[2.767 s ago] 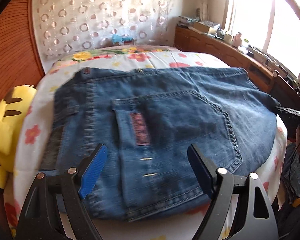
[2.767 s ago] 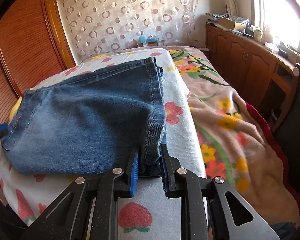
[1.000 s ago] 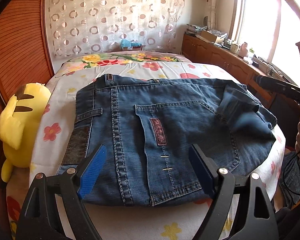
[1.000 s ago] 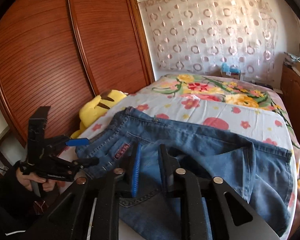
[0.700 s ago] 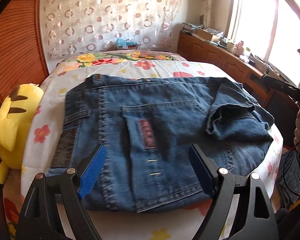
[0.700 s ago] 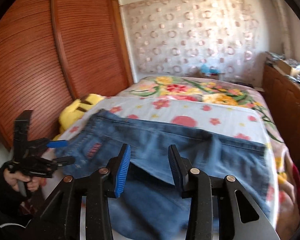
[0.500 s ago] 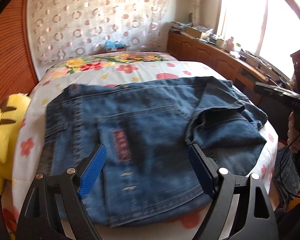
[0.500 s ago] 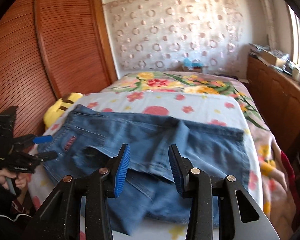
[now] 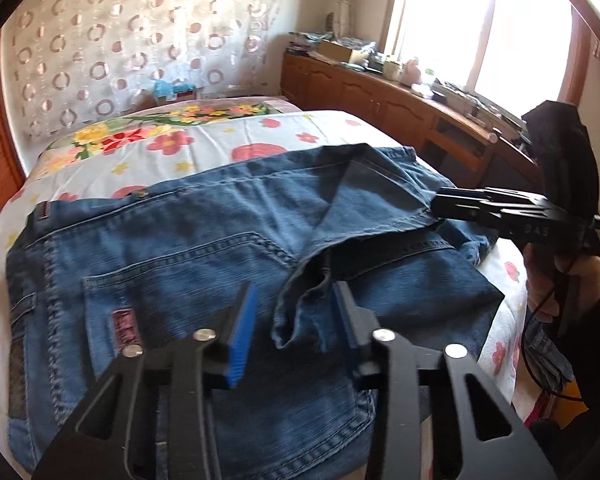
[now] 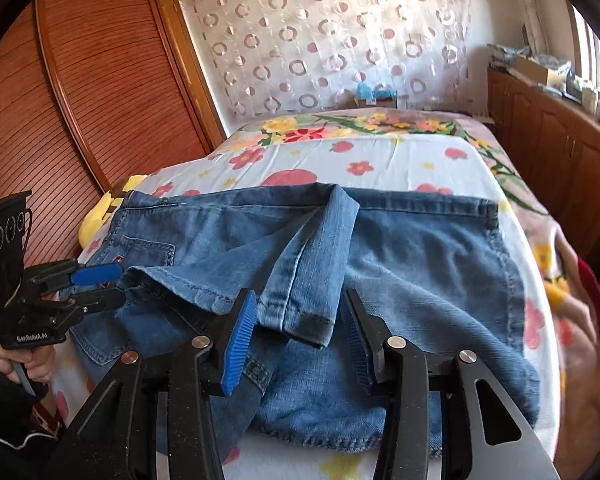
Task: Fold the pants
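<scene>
**Claws over the half-folded jeans**

Left claw of mine hangs over the jeans, its jaws closing around a loose hem corner that stands up between the blue pads; the pads do not press it yet, as far as I can tell. My right claw is opening, with the cuff of a folded-over leg lying between its pads and free of both.

I see the jeans spread across the near end of the bed, on a white sheet with red and yellow flowers, waistband towards the bed's left edge. One leg is doubled back over the seat and lies slanted and rumpled. A yellow plush toy sits at the bed's left edge, just beside the waistband. Beyond the bed hangs a curtain with ring patterns, and a wooden wardrobe stands on the left.
</scene>
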`<action>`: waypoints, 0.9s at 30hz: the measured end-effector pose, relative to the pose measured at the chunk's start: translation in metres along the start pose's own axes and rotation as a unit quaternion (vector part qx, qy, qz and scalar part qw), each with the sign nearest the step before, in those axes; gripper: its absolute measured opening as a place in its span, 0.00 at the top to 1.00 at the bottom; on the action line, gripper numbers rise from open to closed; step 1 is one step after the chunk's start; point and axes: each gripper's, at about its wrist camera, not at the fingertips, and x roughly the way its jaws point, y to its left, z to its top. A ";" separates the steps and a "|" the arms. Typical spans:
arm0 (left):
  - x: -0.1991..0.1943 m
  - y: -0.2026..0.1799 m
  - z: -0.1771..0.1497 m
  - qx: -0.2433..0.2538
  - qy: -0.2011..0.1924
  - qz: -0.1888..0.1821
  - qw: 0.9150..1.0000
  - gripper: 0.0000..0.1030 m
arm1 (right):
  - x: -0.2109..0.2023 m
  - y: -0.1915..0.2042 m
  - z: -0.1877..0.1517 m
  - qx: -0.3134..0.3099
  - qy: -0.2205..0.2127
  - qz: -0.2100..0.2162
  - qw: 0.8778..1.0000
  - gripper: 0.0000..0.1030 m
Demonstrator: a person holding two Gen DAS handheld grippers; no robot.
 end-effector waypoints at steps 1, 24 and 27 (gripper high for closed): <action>0.004 -0.001 0.000 0.002 0.004 0.001 1.000 0.65 | 0.002 -0.002 0.002 0.004 0.003 0.003 1.000 0.54; -0.087 0.009 0.009 -0.010 -0.096 0.019 0.995 0.95 | -0.014 0.016 0.076 -0.041 -0.060 0.094 0.993 0.92; -0.115 0.022 0.006 -0.011 -0.111 0.037 0.993 0.95 | -0.017 0.038 0.091 -0.058 -0.082 0.111 0.989 0.93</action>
